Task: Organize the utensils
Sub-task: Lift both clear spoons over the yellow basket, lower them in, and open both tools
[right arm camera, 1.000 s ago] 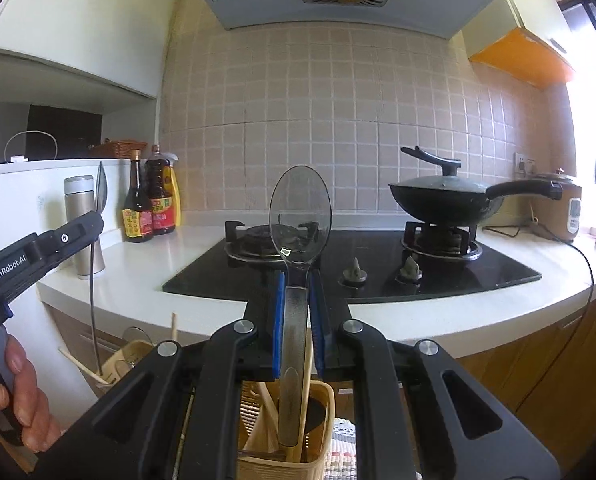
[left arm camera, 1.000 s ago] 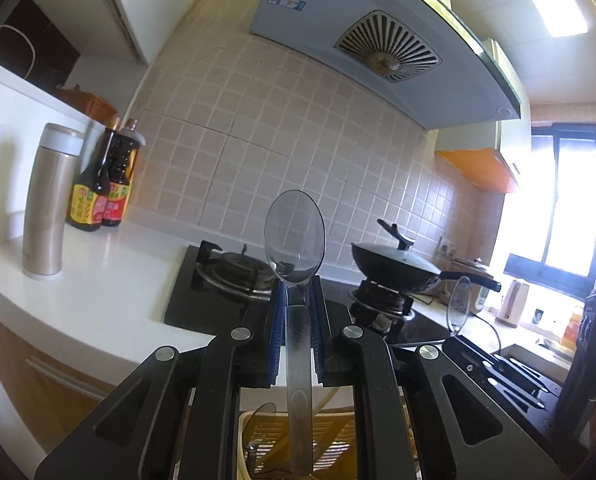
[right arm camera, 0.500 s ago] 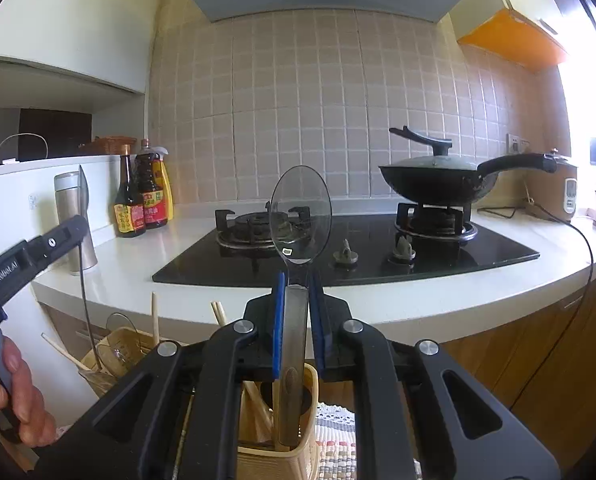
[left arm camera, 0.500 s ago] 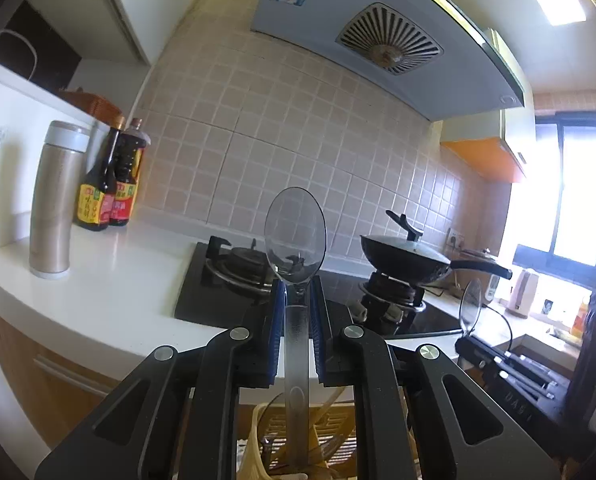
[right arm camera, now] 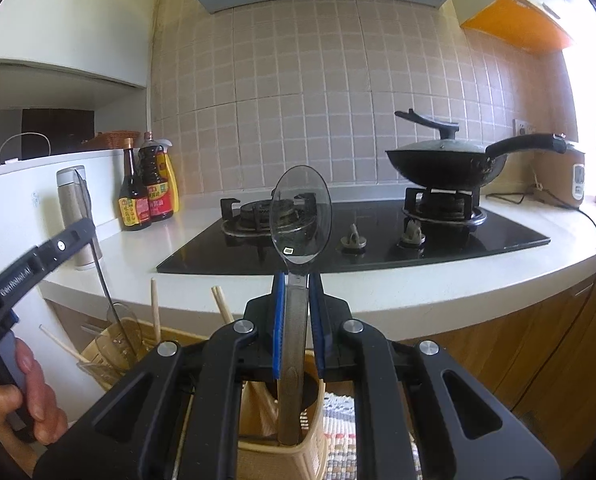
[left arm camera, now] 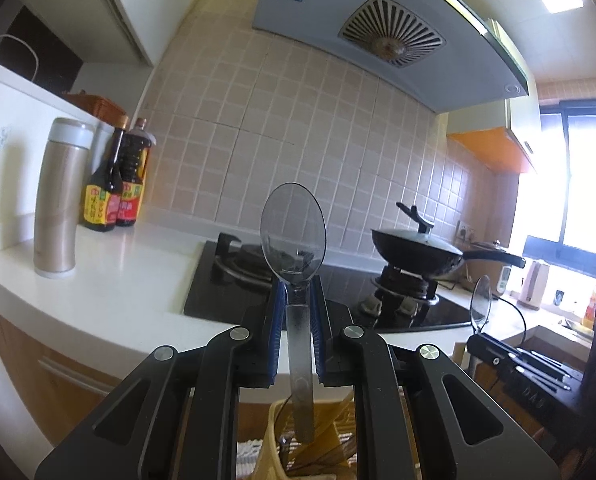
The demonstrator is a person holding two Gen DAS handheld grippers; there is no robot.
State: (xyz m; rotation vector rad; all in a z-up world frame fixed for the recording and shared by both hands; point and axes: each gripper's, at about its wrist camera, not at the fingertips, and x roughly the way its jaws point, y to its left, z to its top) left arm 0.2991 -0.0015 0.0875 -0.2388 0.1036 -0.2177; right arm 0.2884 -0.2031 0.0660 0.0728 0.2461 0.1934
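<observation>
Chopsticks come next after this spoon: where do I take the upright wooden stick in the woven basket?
Take the wooden stick by its bare upper end, coming down from above: it stands nearly upright, and its lower part is hidden inside the woven basket.

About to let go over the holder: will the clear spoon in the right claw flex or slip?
The spoon looks like rigid clear plastic, probably light. Its handle runs straight, so little flex. Its glossy surface might slide between the right claw's pads.

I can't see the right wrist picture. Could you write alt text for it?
Right tongs grip a clear plastic spoon upright above a beige utensil basket. Behind: white counter, black stove, covered wok.
</observation>
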